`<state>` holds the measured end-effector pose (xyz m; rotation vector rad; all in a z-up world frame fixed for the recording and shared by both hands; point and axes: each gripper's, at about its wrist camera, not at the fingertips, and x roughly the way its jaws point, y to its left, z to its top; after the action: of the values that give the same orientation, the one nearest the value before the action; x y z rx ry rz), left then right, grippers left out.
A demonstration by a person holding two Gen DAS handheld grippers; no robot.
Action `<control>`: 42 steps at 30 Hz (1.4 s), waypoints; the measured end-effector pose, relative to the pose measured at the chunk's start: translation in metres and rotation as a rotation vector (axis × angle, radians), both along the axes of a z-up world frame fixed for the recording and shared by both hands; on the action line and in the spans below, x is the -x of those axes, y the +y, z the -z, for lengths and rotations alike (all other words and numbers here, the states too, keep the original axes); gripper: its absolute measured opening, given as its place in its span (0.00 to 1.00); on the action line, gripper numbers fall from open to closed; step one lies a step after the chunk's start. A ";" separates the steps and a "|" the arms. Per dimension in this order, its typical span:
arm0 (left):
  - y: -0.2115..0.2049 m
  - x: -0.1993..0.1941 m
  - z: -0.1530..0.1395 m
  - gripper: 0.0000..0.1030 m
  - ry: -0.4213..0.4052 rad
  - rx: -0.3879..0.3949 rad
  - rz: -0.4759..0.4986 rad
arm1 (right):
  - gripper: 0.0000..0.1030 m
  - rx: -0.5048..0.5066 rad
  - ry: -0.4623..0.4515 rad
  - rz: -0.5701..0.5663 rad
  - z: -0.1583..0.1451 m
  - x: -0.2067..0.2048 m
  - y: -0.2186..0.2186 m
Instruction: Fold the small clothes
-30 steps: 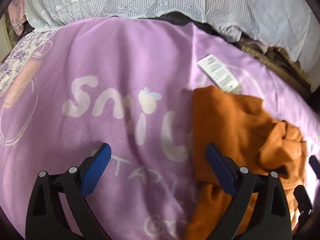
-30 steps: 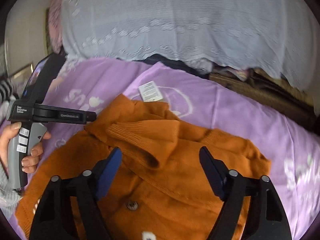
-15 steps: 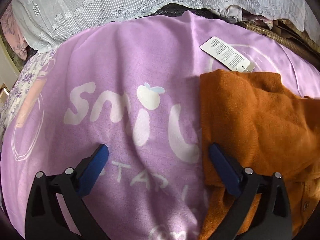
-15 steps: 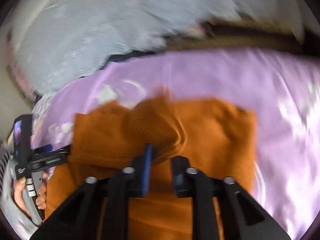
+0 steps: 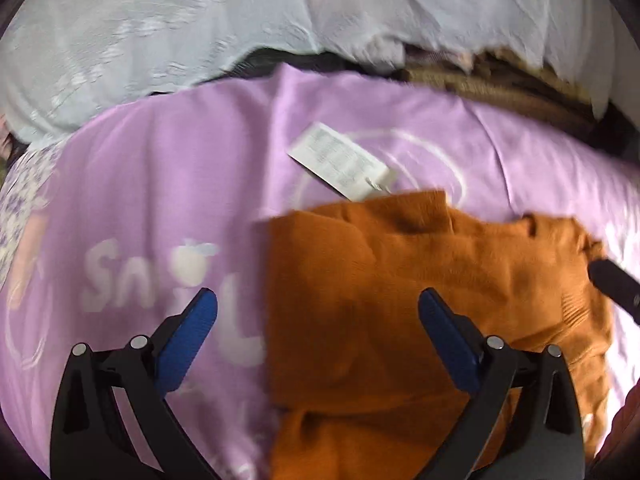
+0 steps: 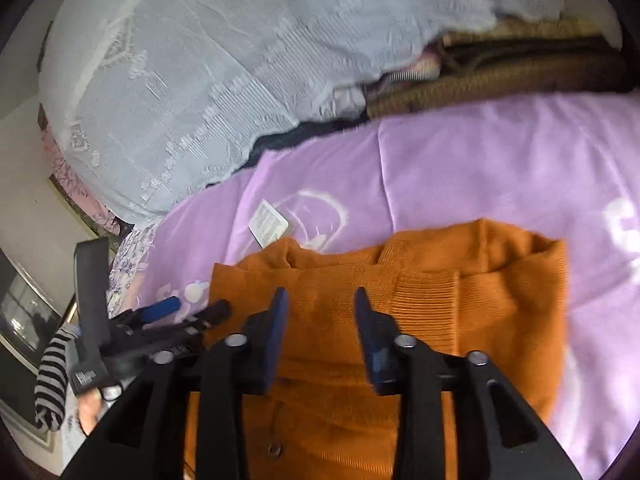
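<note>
On the purple blanket [image 5: 168, 184], white letters read "Sni" at the left. The left gripper [image 5: 318, 316] is wide open and empty, over the sweater's left edge. A white tag [image 5: 340, 162], print too blurred to read, lies just beyond the orange sweater [image 5: 400, 280], mid-blanket. The right gripper [image 6: 320, 312] is opening over the sweater, pads off the cloth.

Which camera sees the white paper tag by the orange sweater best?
The left wrist view: the white tag lies large and whole on the purple blanket, just beyond the orange sweater. The right wrist view shows it small, its near corner at the sweater's edge.
</note>
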<state>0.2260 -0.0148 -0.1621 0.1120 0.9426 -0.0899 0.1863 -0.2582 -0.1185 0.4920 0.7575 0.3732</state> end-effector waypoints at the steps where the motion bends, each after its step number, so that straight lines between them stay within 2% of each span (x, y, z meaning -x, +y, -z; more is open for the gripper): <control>1: -0.003 -0.008 0.016 0.96 0.034 -0.033 -0.007 | 0.49 0.011 0.048 0.008 0.014 -0.012 0.003; 2: 0.001 -0.015 0.035 0.96 0.065 -0.012 -0.029 | 0.43 0.007 0.092 0.020 0.031 -0.020 0.001; 3: 0.014 -0.016 0.037 0.96 0.059 0.074 -0.046 | 0.40 -0.048 0.073 0.028 0.043 -0.019 -0.005; 4: 0.020 -0.017 0.034 0.96 0.078 0.108 -0.043 | 0.37 -0.091 0.068 0.035 0.043 -0.015 -0.012; 6: 0.031 -0.015 0.026 0.96 0.079 0.137 -0.071 | 0.37 -0.096 0.083 0.050 0.035 -0.006 -0.016; 8: 0.038 -0.008 0.015 0.95 0.044 0.149 -0.103 | 0.43 -0.050 0.036 0.082 0.019 0.011 -0.015; 10: 0.034 0.005 0.004 0.95 0.037 0.195 -0.041 | 0.46 -0.031 -0.003 0.037 0.008 0.029 -0.010; 12: 0.025 0.017 -0.001 0.95 0.029 0.166 0.024 | 0.48 0.004 -0.017 -0.022 0.007 0.046 -0.002; 14: 0.012 0.025 0.007 0.95 0.028 0.048 0.059 | 0.53 0.075 0.008 -0.055 0.017 0.053 0.004; 15: 0.007 0.027 0.018 0.96 0.040 -0.025 0.063 | 0.53 0.088 0.047 -0.068 0.030 0.052 0.004; 16: 0.007 0.027 0.033 0.96 0.061 -0.045 0.056 | 0.53 0.056 0.052 -0.070 0.036 0.048 0.001; 18: 0.017 0.026 0.031 0.96 0.067 0.034 0.021 | 0.50 0.030 0.062 -0.041 0.029 0.052 -0.007; 19: 0.021 0.026 0.027 0.96 0.085 0.050 0.009 | 0.50 0.040 0.053 -0.027 0.024 0.059 -0.007; 21: 0.027 0.040 0.015 0.95 0.061 0.068 0.006 | 0.51 0.072 0.014 -0.027 0.015 0.079 -0.006; 25: 0.029 0.076 0.007 0.95 0.047 0.032 0.063 | 0.51 0.138 -0.023 -0.058 0.008 0.115 -0.004; 28: 0.030 0.109 0.010 0.95 0.077 0.023 0.109 | 0.53 0.195 -0.056 -0.103 0.005 0.155 0.001; 30: 0.029 0.133 0.021 0.96 0.106 0.015 0.158 | 0.61 0.229 -0.057 -0.158 0.014 0.177 0.008; 31: 0.029 0.140 0.024 0.96 0.110 0.001 0.166 | 0.64 0.265 -0.027 -0.184 0.024 0.182 0.013; 33: 0.029 0.159 0.030 0.96 0.068 -0.030 0.169 | 0.65 0.314 -0.018 -0.195 0.034 0.186 0.020; 37: 0.037 0.161 0.024 0.96 0.104 0.004 0.132 | 0.65 0.293 -0.038 -0.167 0.023 0.196 0.011; 40: 0.050 0.177 0.016 0.95 0.080 0.025 0.124 | 0.65 0.265 -0.055 -0.153 0.018 0.208 0.000; 42: 0.063 0.189 0.015 0.95 0.090 0.042 0.112 | 0.70 0.249 -0.047 -0.127 0.017 0.216 -0.011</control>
<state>0.0365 0.0477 -0.1770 0.1234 1.0232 -0.2197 -0.0295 -0.2691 -0.1356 0.2008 0.7795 0.4010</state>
